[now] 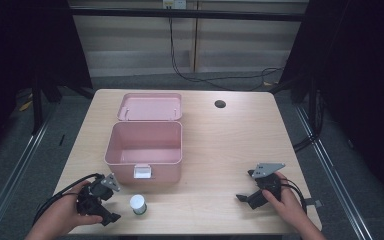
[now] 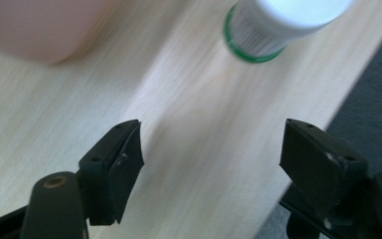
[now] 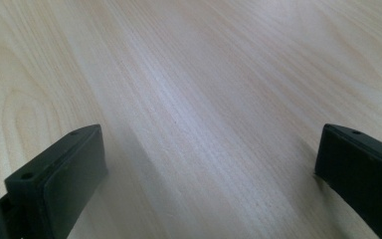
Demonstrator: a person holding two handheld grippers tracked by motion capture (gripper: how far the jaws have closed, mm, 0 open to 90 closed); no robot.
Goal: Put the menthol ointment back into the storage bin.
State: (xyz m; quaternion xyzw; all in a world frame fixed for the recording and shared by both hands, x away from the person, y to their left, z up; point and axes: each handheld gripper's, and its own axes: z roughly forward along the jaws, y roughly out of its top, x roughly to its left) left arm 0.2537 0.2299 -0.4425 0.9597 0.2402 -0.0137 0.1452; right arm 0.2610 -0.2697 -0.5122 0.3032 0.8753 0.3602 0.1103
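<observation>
Left gripper (image 1: pixel 109 202) jaws apart, wooden table (image 1: pixel 230 145), dark curtained room

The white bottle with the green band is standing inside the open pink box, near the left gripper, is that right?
Not quite. The white bottle stands on the table, just in front of the open pink box, not inside it; the high view shows the box's inside bare. The rest holds: it is near the left gripper, whose jaws are open.
</observation>
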